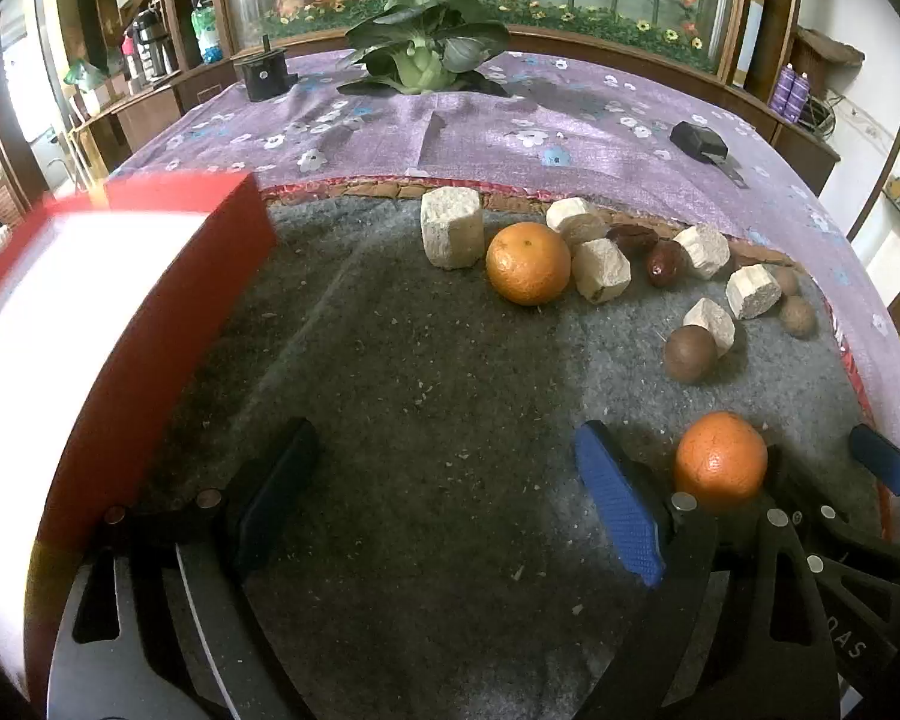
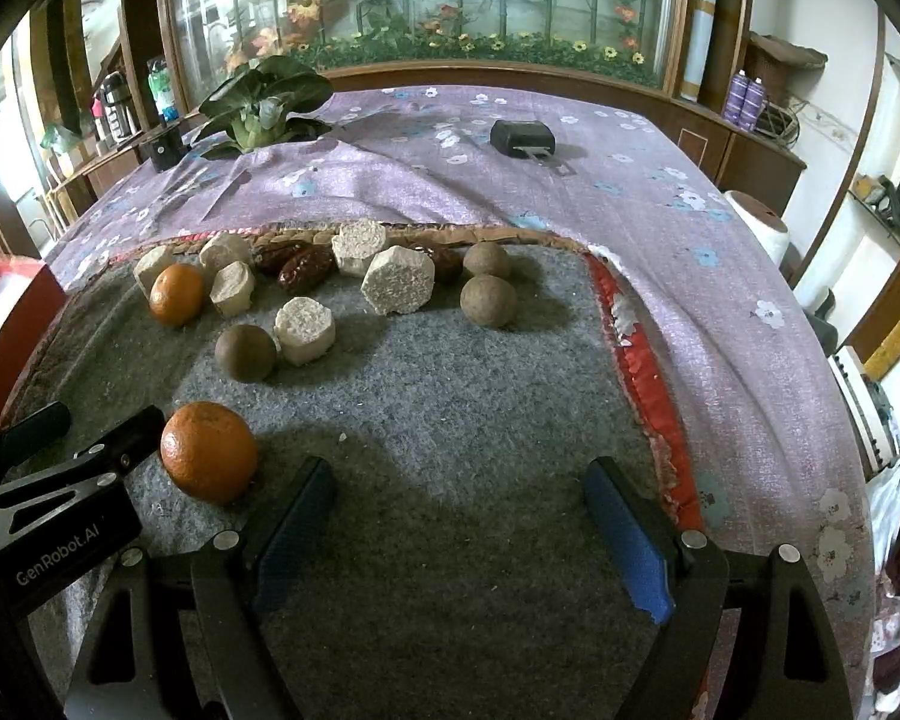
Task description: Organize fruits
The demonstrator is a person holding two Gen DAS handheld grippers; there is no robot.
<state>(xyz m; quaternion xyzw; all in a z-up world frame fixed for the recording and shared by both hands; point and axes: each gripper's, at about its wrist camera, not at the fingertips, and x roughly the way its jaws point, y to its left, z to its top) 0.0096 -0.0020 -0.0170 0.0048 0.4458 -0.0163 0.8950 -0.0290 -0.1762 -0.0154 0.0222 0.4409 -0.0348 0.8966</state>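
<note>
Both grippers, L (image 1: 450,498) & R (image 2: 459,516), spread wide w/ nothing held; near orange (image 2: 209,451) between them, red box (image 1: 168,276) likely the destination.

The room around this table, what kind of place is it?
Probably a home's living or dining room: a table under a purple flowered cloth, dark wooden cabinets along the walls, and a large glass panel painted with flowers and bamboo behind.

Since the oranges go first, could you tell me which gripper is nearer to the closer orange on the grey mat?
Right. The right gripper has its open fingers either side of the near orange; the left gripper is beside it, open over bare mat.
</note>
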